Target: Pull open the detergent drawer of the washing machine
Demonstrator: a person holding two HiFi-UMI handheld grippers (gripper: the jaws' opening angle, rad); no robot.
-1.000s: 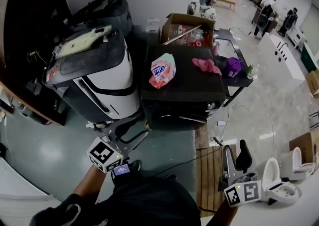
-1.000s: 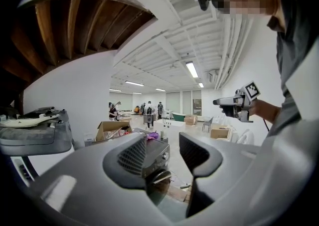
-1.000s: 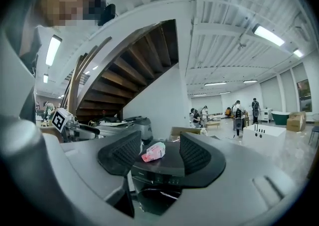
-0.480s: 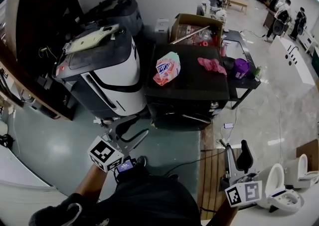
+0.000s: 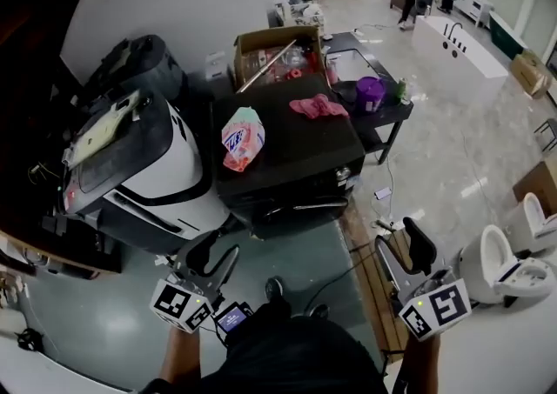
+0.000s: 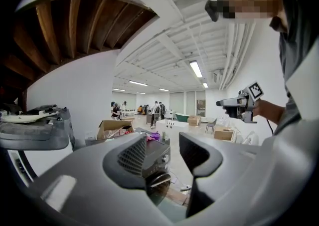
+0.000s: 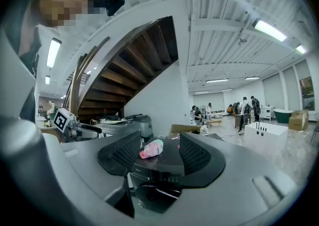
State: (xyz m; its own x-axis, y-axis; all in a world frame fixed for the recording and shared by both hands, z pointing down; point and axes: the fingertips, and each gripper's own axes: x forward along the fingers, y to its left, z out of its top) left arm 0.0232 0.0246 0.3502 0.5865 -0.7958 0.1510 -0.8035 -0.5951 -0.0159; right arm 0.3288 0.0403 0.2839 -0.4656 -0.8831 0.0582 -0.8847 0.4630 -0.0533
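The left gripper and right gripper both stand parted and empty. From well back of the black washing machine, a reach could miss its detergent drawer, which cannot be made out.

Pouch on washing machine top, box behind it, toilet far R

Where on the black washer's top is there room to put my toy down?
Bare spots: the washer top between the pink bag and pink cloth, and along its front edge. Crowded: the cardboard box behind it.
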